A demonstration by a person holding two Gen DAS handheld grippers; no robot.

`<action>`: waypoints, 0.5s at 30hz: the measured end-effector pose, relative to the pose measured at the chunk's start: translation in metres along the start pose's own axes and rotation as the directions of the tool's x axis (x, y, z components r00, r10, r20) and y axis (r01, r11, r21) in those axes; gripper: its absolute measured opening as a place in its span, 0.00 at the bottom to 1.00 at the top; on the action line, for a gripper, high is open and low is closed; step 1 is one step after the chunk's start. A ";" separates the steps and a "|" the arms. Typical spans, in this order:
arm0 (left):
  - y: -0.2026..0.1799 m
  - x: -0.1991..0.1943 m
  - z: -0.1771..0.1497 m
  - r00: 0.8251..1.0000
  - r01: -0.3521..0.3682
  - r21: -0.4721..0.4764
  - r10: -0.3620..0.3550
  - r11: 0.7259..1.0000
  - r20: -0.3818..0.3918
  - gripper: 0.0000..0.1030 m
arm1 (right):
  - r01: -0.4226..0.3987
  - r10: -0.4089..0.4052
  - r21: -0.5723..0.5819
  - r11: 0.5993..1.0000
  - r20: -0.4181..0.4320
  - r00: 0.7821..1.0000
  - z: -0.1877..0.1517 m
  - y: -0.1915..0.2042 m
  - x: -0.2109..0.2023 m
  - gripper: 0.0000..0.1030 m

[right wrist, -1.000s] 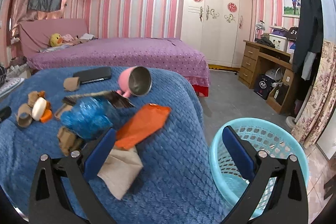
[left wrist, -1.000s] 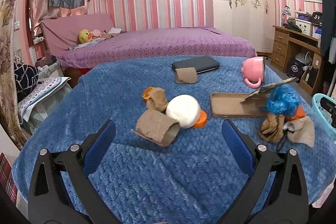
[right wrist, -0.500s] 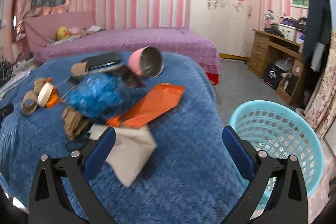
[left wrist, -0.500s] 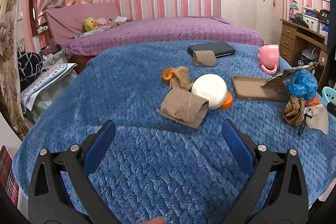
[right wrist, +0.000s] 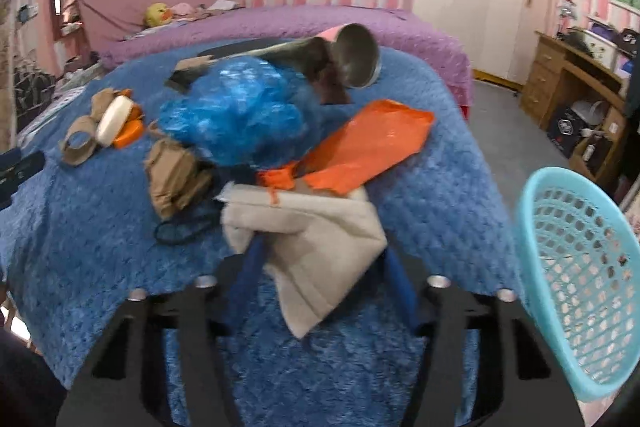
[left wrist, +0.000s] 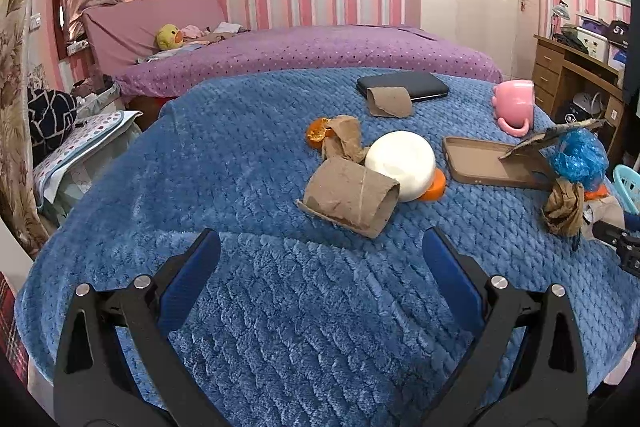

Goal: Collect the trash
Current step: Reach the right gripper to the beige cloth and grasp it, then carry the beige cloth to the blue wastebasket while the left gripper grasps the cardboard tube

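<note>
My right gripper (right wrist: 322,255) has closed on a beige paper scrap (right wrist: 316,247) at the near edge of a trash pile on the blue blanket. Behind it lie an orange wrapper (right wrist: 368,143), a crumpled blue plastic bag (right wrist: 244,115) and a brown paper wad (right wrist: 176,177). A light blue mesh basket (right wrist: 580,279) stands to the right, off the table. My left gripper (left wrist: 320,259) is open and empty above the blanket, short of a brown cardboard tube (left wrist: 352,197) and a white round lid (left wrist: 402,163).
On the blue blanket (left wrist: 240,155) lie a black tablet (left wrist: 404,85), a tipped pink mug (left wrist: 514,105), a brown phone case (left wrist: 492,163) and orange peel (left wrist: 318,133). A purple bed stands behind, a wooden desk at the right.
My right gripper moved in on the pile and closed on the beige paper scrap. My left gripper drew back and left, staying open.
</note>
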State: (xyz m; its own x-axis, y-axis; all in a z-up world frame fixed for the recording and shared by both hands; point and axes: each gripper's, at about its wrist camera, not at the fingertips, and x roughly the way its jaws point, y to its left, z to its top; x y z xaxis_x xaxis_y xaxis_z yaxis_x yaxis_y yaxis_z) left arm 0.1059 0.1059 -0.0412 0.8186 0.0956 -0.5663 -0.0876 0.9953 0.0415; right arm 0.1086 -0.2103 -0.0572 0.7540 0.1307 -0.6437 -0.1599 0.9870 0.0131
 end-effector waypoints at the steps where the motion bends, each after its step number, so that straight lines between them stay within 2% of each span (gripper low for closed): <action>1: 0.000 0.002 0.000 1.000 0.000 -0.005 0.000 1.000 -0.002 0.95 | -0.011 0.011 -0.001 1.000 0.002 1.000 0.000 0.000 -0.001 0.36; 4: 0.002 0.007 0.004 1.000 0.012 -0.028 -0.012 1.000 -0.011 0.95 | -0.029 0.028 0.014 0.999 0.008 1.000 0.000 -0.007 -0.004 0.28; 15: -0.010 0.014 0.011 1.000 0.018 0.008 -0.018 1.000 -0.006 0.95 | 0.020 -0.024 0.115 0.993 0.033 0.999 -0.006 -0.064 -0.023 0.27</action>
State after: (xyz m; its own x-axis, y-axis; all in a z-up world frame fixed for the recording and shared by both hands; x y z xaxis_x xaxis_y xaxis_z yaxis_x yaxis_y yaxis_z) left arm 0.1239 0.0973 -0.0404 0.8169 0.0777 -0.5716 -0.0681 0.9969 0.0382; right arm 0.0972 -0.2773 -0.0477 0.7780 0.1100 -0.6186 -0.0706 0.9936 0.0878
